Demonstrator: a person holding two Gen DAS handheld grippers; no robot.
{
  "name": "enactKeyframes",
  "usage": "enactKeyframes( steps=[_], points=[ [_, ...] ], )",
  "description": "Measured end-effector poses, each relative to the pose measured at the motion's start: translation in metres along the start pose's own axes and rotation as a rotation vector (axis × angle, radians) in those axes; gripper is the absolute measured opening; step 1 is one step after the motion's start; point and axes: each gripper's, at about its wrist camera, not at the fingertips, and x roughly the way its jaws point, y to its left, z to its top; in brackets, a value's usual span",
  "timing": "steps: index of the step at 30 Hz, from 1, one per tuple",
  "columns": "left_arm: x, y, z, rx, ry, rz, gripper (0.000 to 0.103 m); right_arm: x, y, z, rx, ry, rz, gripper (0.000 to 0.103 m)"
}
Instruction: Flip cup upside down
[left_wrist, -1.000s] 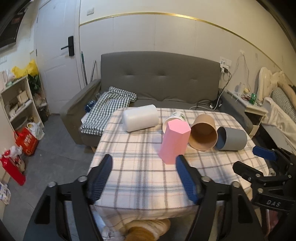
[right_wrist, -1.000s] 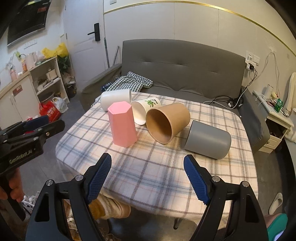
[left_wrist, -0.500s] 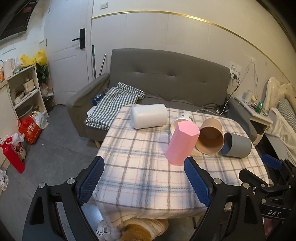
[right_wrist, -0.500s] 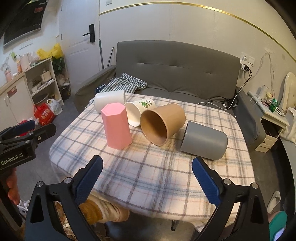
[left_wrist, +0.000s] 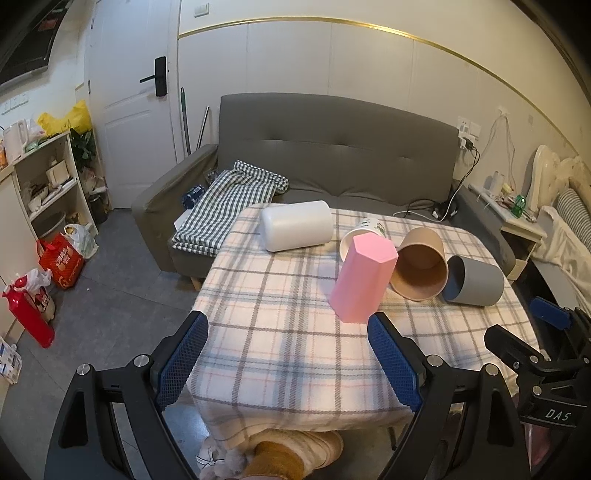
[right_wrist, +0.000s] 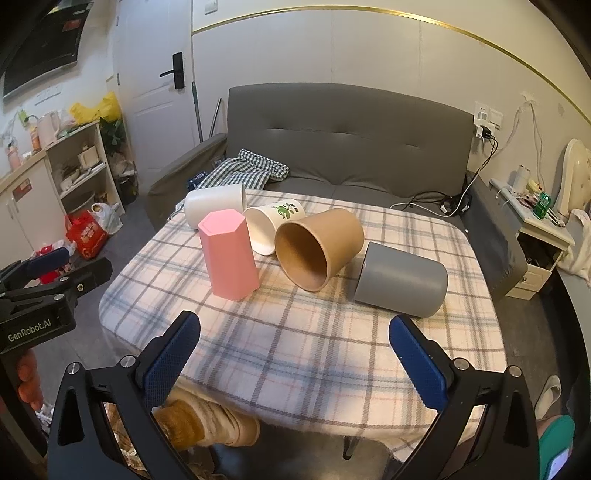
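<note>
A broad strip of bare checked cloth is lying open along the near side of the table (right_wrist: 303, 354), giving a gripper room to come in low from the front. Behind it the pink cup (right_wrist: 229, 254) is standing upside down, crowding the white paper cup (right_wrist: 271, 229), the brown cup (right_wrist: 317, 251) and the grey cup (right_wrist: 400, 278) (all three lying on their sides, nearly touching). The large white cup (left_wrist: 297, 225) is lying apart at the far left, with open cloth around it.
</note>
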Motion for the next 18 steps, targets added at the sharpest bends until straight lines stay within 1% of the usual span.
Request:
enactKeyframes(
  steps=[18],
  points=[
    [0.0012,-0.0004,-0.0023,0.007,0.007,0.0,0.091,0.0006,-0.0019,0.0014,0.002,-0.005,-0.006,0.103]
  ],
)
